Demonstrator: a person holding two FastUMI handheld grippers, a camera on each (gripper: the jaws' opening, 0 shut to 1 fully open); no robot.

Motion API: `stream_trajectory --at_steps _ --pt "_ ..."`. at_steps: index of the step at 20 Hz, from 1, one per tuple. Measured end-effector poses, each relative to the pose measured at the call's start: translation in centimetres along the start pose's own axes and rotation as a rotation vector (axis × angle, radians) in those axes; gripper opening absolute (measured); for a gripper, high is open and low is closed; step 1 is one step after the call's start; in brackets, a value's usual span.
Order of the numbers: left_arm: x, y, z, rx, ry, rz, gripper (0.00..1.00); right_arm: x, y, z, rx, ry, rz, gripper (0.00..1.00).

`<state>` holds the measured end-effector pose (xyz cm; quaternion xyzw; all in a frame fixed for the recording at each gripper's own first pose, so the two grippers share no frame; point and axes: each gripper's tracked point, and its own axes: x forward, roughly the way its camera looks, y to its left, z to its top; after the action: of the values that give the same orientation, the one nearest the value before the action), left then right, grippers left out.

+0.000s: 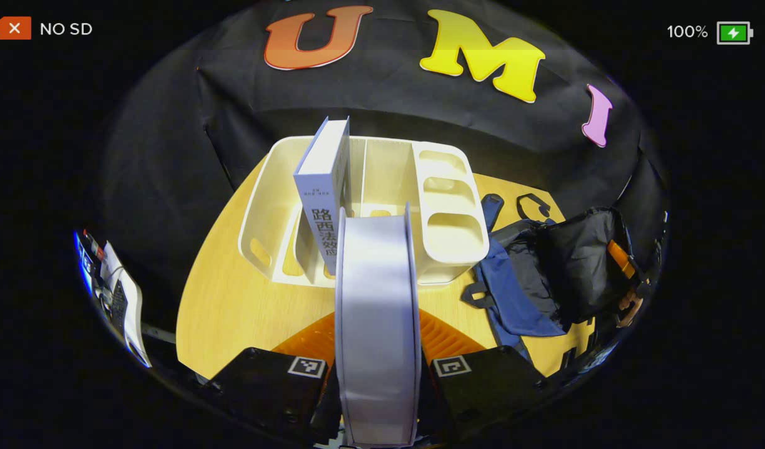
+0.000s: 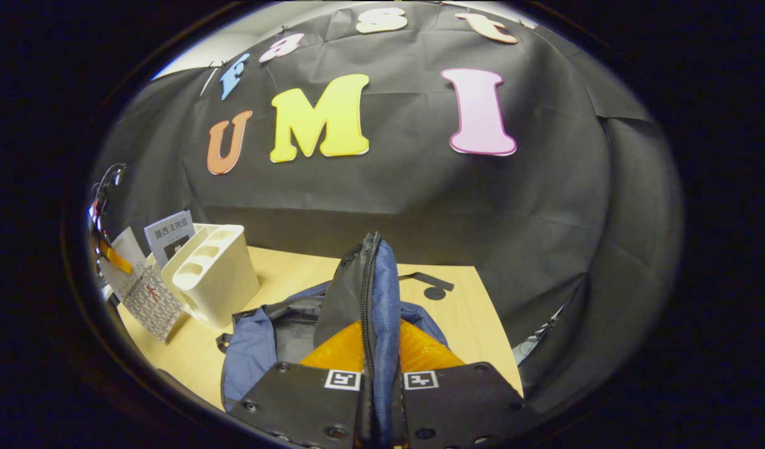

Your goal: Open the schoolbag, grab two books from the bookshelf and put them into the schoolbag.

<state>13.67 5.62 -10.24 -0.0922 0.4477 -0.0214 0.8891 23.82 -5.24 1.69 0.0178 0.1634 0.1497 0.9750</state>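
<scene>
My left gripper is shut on a pale book, held edge-up just in front of the cream bookshelf. One more book stands upright in the shelf's left slot. To the right the blue and black schoolbag lies open on the table. My right gripper is shut on the bag's zipped flap and holds it up over the schoolbag. In the right gripper view the bookshelf is at the left, with the held book beside it.
The wooden table carries the shelf and the bag, and its bare part runs to the right behind the bag. A loose black strap lies behind the bag. Cables and equipment hang at the far left.
</scene>
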Motion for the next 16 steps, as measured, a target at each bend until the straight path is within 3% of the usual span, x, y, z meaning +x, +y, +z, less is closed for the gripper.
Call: stream_trajectory --at_steps 3,4,7,10,16 --pt "-1.1 -1.0 -0.6 -0.050 -0.025 -0.061 0.48 -0.1 0.0 0.1 -0.007 0.004 -0.008 0.11" --pt "-1.5 -1.8 -1.0 -0.074 -0.032 -0.097 0.53 -0.1 0.0 0.2 -0.005 0.006 -0.008 0.11" --pt "-2.3 -3.5 -1.6 -0.151 -0.052 -0.191 0.44 -0.1 0.1 0.2 -0.010 0.012 -0.016 0.10" --pt "-2.5 -4.7 -1.6 -0.228 -0.086 -0.270 0.48 -0.2 0.3 0.5 -0.037 0.019 -0.025 0.11" --pt "-2.1 -9.9 -1.4 -0.396 -0.118 -0.525 0.48 -0.3 0.5 1.2 -0.060 0.028 -0.043 0.11"
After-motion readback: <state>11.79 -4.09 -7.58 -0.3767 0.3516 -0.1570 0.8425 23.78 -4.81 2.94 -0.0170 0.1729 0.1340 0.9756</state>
